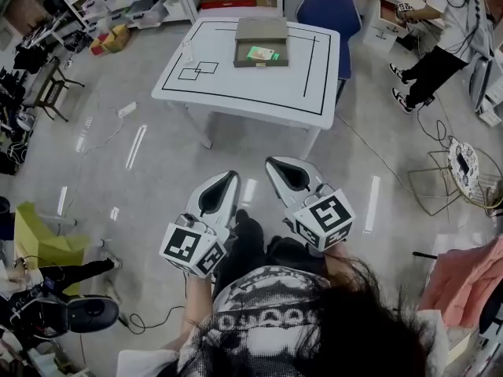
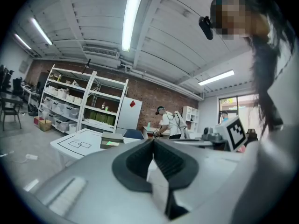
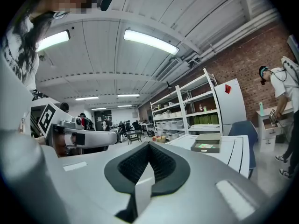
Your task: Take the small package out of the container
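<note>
Head view, grippers: the left gripper [image 1: 233,174] and right gripper [image 1: 270,162] are held side by side over the floor, both clenched with nothing between the jaws. Each carries its marker cube at the near end.
Head view, container: a shallow olive-grey container [image 1: 262,31] stands on a white tabletop [image 1: 236,85] marked with black lines, well ahead of both grippers and apart from them.
Head view, package: the small package [image 1: 262,53] lies inside the container's open near part. It is flat, rectangular and bright green with a pale edge.
Head view, surroundings: a blue chair [image 1: 326,10] stands behind the tabletop. A person [image 1: 440,42] bends at a desk far ahead and to the right of the grippers.
Left gripper view, jaws: the dark ribbed pads of the left gripper [image 2: 153,141] meet at the tip, empty.
Left gripper view, package: the container [image 2: 112,137] sits far ahead and left of the jaws, the small package [image 2: 111,143] a green sliver in it. Its print is too small to read.
Right gripper view, jaws: the right gripper [image 3: 149,146] is pressed shut on nothing.
Right gripper view, package: the container [image 3: 208,140] rests on the tabletop [image 3: 238,153] ahead and right of the jaws. The small package [image 3: 205,146] shows green in its open front.
Right gripper view, background: white shelves [image 3: 187,111] line the brick wall beyond.
</note>
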Motion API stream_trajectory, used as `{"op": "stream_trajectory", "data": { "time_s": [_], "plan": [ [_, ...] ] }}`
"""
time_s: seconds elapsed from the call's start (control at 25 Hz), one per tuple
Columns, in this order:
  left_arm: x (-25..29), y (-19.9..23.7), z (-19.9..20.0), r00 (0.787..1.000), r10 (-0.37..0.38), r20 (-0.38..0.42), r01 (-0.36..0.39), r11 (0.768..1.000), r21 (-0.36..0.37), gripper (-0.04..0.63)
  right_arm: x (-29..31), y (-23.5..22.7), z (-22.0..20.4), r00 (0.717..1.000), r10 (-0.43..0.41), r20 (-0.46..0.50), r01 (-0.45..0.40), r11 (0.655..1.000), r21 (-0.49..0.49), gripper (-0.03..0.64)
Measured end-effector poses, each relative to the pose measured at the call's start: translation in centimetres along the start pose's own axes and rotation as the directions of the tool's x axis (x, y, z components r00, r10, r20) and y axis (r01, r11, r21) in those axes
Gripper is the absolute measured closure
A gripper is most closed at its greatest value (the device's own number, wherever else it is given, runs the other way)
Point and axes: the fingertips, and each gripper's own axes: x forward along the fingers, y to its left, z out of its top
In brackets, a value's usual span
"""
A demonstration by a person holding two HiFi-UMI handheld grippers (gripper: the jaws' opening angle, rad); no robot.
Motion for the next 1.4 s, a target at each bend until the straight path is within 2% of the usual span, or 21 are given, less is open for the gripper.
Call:
{"op": "stream_trajectory", "data": {
  "time_s": [0.36, 1.08, 1.4],
  "plan": [
    [3.7, 3.8, -0.5, 0.999, -0.031, -0.025, 0.03, 1.0, -0.006, 0.595, 4.4, -3.7, -0.7, 0.999, -0.038, -0.021, 0.038, 0.999, 0.01, 0.614],
    [11.4, 22.1, 4.2, 0.987, -0.157, -0.041, 0.158, 0.987, 0.024, 0.595, 23.1, -8.2, 2.8, 0.988, -0.152, -0.028, 0.152, 0.988, -0.004, 0.614],
    [12.5, 27.9, 4.9, 0.973, -0.225, -0.045, 0.226, 0.974, 0.02, 0.595, 28.8, -8.3, 3.6, 0.978, -0.207, -0.031, 0.206, 0.978, -0.009, 0.614]
  ]
}}
